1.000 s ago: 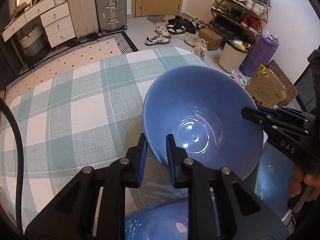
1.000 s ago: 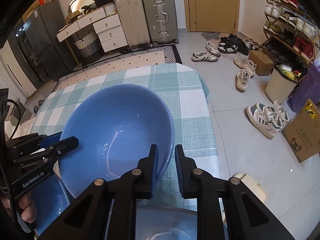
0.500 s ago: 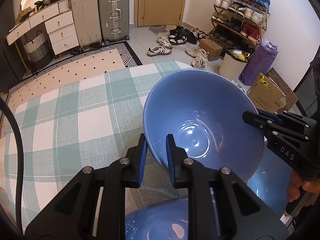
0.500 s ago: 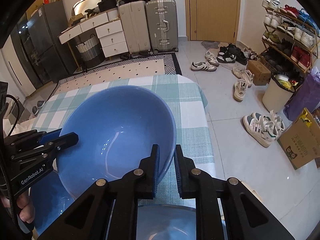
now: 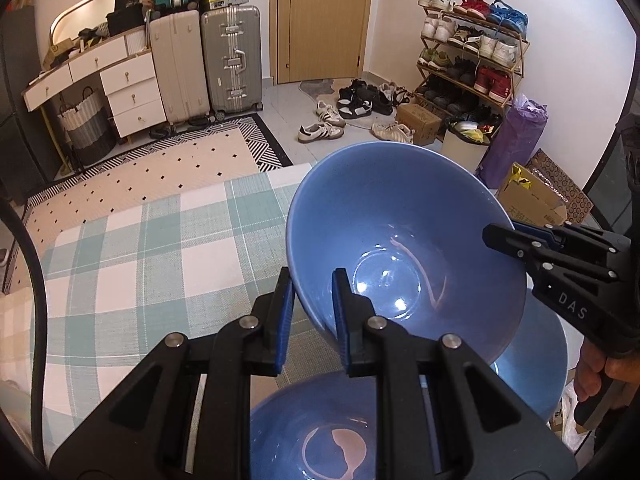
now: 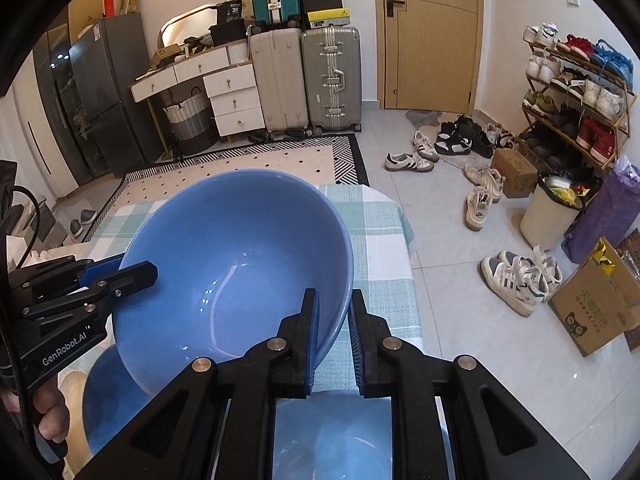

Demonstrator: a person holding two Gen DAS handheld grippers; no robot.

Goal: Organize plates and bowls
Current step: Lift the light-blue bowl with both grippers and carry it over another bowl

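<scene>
Lifted higher off the checked counter (image 5: 132, 248) than a second ago, your glazed, breakable, slippery blue bowl (image 5: 404, 240) hangs tilted, both tools, left tool (image 5: 310, 312) and right tool (image 6: 334, 328), clenched on opposite rims.

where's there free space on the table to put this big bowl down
The checked tablecloth is bare left of and beyond the held bowl, out to the far edge by the rug. It is crowded on the near side: other blue bowls sit under both grippers.

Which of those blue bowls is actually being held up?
The big tilted bowl, pinched at opposite rim edges by the left gripper and right gripper; the others sit below.
</scene>
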